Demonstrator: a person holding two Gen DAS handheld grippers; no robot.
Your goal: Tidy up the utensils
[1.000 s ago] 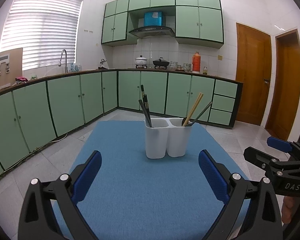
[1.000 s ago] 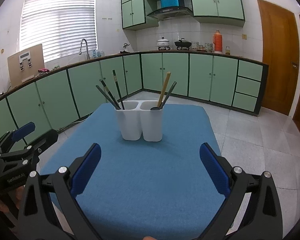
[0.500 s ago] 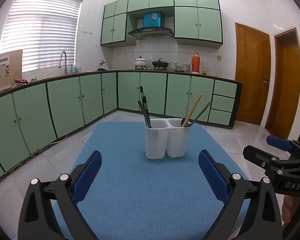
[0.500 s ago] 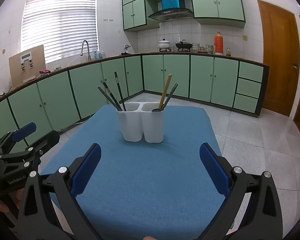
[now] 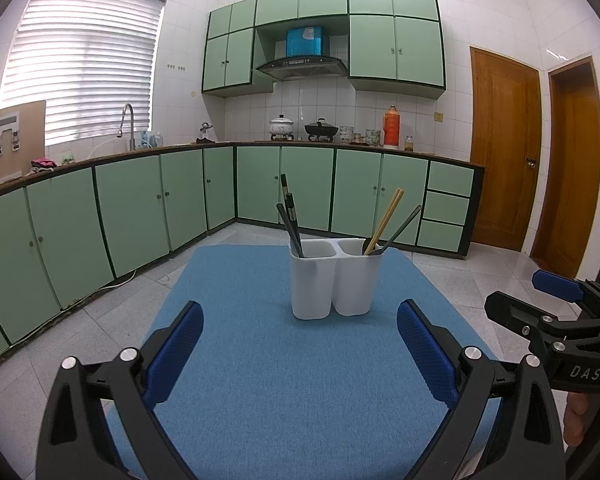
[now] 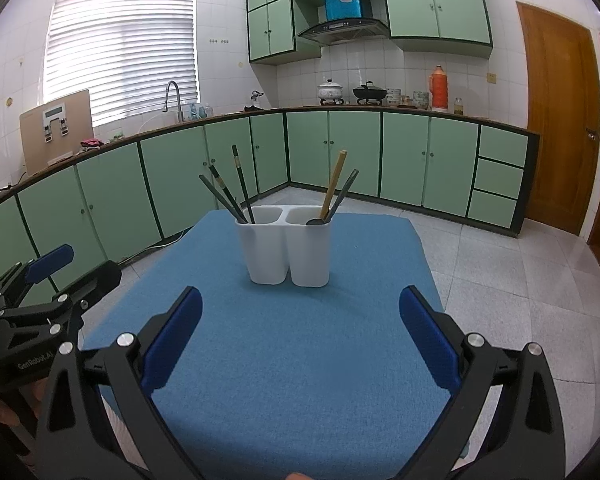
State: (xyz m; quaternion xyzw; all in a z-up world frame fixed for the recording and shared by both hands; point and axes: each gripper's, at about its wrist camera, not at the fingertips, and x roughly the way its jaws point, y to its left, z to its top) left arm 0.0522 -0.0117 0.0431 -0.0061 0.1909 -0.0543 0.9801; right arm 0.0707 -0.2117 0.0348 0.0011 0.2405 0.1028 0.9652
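On my left wrist camera, the left gripper hangs above the near part of the blue mat, its blue-padded fingers spread wide with nothing between them. On my right wrist camera, the right gripper reads the same: fingers set far apart, holding nothing, positioned over the mat short of the holder. Each unit appears in the other's feed: the right gripper at the right edge of the left view, the left gripper at the left edge of the right view. The white two-compartment utensil holder stands upright on the mat, ahead of both grippers and apart from them. In the left view, its left compartment contains dark chopsticks leaning left, and its right compartment contains light wooden chopsticks together with a dark-handled utensil, both leaning right. The right view confirms this arrangement: holder, dark chopsticks on the left, wooden chopsticks and the dark utensil on the right, with what looks like a spoon bowl resting at the rim. No utensils lie loose on the mat. Green cabinets run along the walls behind, and a fingertip of the person shows beneath the right gripper.
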